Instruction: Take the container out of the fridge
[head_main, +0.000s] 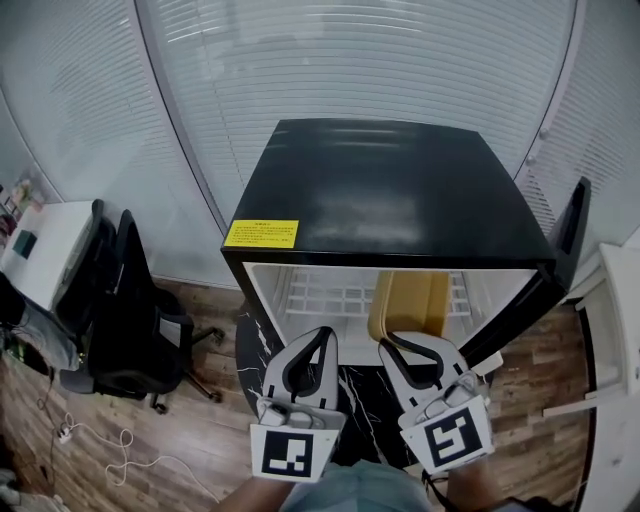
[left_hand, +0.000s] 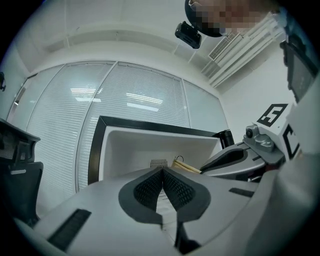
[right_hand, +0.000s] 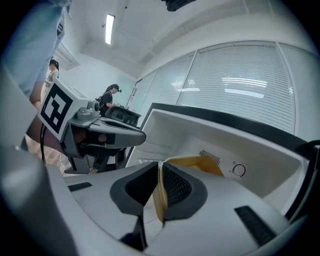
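Right gripper (right_hand: 158, 171) clamping yellow container (right_hand: 196, 162), apparently inside fridge (head_main: 390, 190)

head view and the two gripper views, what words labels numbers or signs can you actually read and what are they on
Yellow sticker on top of the fridge: lines of print, too small to read.
Left marker cube and right marker cube: black and white square patterns, no words or numbers.
Dial on the fridge's inner wall: no marks that can be read.
No text in any view is clear enough to quote.
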